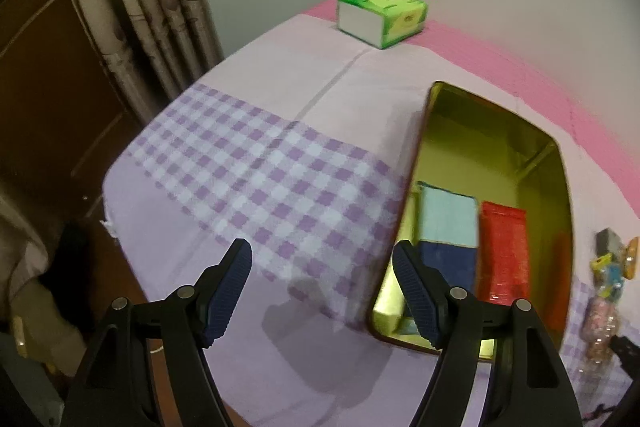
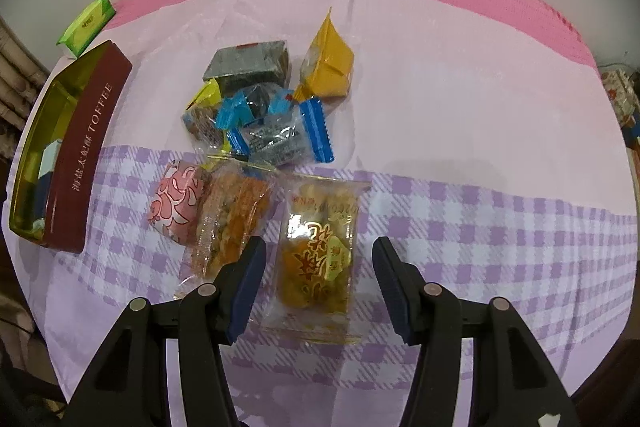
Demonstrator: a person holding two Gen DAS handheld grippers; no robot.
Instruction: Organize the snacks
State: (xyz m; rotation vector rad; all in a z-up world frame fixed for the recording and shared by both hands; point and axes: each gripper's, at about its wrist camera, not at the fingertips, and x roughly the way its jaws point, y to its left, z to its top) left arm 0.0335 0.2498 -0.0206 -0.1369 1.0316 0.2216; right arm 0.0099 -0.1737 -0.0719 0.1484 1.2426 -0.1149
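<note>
So the biggest thing here is the table (image 2: 500,99) with its lilac checked cloth, pink strip along the far edge. On the left side sits the toffee tin (image 2: 86,155), maroon wall facing the pile, gold inside. From the left wrist view it already holds a pale blue and navy packet (image 1: 448,227) and a red packet (image 1: 502,251) lying side by side near its front end. A green tissue box (image 1: 382,19) is parked at the far left corner, not part of the job I'd guess.

The loose snacks sit mid-table, just right of the tin: an orange pouch (image 2: 330,67), a grey-wrapped block (image 2: 250,67), some blue-edged candies (image 2: 276,131), a pink patterned piece (image 2: 176,203), and a clear crispy bar (image 2: 230,219).

The one that matters is the clear pastry packet (image 2: 316,259). It lies near the front edge, long axis pointing straight away from the right gripper (image 2: 318,287), whose fingers are spread wide with the packet between them, not touching yet as far as I can tell. Looks like a straight-down pinch across its narrow width.

The left gripper (image 1: 322,295) is spread apart too, holding nothing, hovering by the tin's front corner, much farther from the pile.
</note>
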